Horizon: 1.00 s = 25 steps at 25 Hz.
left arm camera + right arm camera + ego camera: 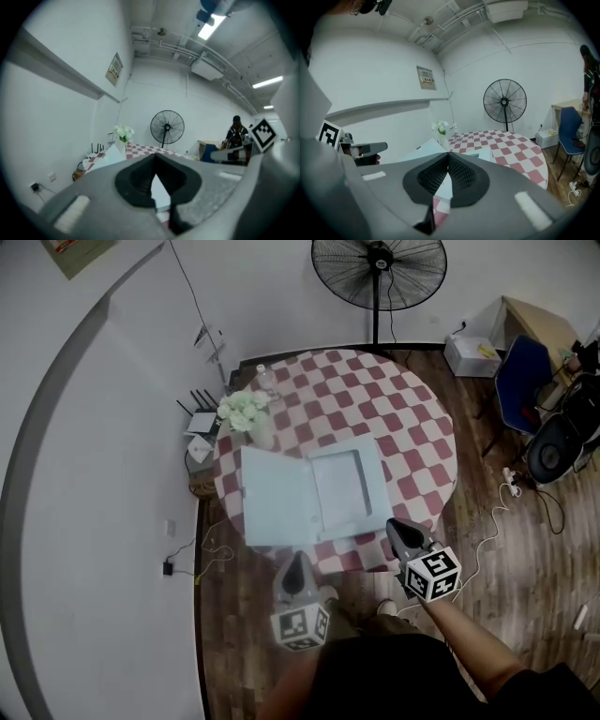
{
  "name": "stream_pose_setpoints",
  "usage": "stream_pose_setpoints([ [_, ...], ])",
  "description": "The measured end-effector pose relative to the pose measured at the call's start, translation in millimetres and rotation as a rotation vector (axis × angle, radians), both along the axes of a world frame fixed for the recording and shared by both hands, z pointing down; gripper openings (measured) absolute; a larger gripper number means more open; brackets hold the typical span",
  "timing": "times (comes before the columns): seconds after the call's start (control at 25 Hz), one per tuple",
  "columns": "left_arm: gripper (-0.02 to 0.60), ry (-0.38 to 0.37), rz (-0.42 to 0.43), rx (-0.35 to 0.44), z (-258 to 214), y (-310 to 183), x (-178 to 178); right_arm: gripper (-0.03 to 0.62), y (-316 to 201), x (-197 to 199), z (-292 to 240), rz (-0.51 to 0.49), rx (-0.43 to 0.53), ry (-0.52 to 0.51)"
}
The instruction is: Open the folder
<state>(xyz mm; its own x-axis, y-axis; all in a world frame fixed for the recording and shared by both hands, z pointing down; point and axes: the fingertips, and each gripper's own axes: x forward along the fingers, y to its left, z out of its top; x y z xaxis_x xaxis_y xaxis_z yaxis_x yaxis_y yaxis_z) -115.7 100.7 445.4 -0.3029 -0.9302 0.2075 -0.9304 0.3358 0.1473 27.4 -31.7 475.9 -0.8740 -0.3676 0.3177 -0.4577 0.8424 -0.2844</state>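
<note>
The left gripper (pixel 154 158) has its jaws pressed together with nothing between them; the right gripper (pixel 449 154) likewise has its jaws closed tip to tip and empty; both are by the near edge of the table (pixel 422 418), and neither holds the folder (pixel 281 502); one marker cube (pixel 300 626) sits on the left gripper and a second marker cube (pixel 433 575) on the right, two in all, printed with black-and-white square patterns and no letters; the one folder, pale blue, lies open and flat on the near half of the round table, its plain flap to the left and its pocketed flap (pixel 349 486) to the right; the table wears a red-and-white checked cloth; at its far left stand one bunch of white flowers (pixel 244 411) and one clear bottle (pixel 266 379); beyond the far side stands one fan (pixel 379 273) on a pole; one notice (pixel 426 77) hangs on the left wall, its writing too small to read; one blue chair (pixel 521 381) stands at the far right.
</note>
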Motion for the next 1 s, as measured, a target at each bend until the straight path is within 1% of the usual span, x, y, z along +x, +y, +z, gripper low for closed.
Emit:
stream_pose_setpoints([
  [0.16,0.002,-0.089,0.054,-0.001,-16.8,-6.7,33.9,0.0,3.3,25.2,-34.3,0.02,0.086,-0.03],
  [0.28,0.002,-0.111,0.066,0.007,-21.9,-8.1,48.7,0.0,1.2,44.6,-47.9,0.041,0.145,-0.03],
  [0.64,0.002,-0.145,0.044,0.029,-35.9,-19.0,76.0,0.0,-8.1,77.5,-49.1,0.044,0.167,-0.035],
  [1.0,0.002,-0.173,0.012,0.028,-43.1,-21.0,81.0,0.0,-12.5,79.5,-55.2,0.01,0.186,-0.047],
])
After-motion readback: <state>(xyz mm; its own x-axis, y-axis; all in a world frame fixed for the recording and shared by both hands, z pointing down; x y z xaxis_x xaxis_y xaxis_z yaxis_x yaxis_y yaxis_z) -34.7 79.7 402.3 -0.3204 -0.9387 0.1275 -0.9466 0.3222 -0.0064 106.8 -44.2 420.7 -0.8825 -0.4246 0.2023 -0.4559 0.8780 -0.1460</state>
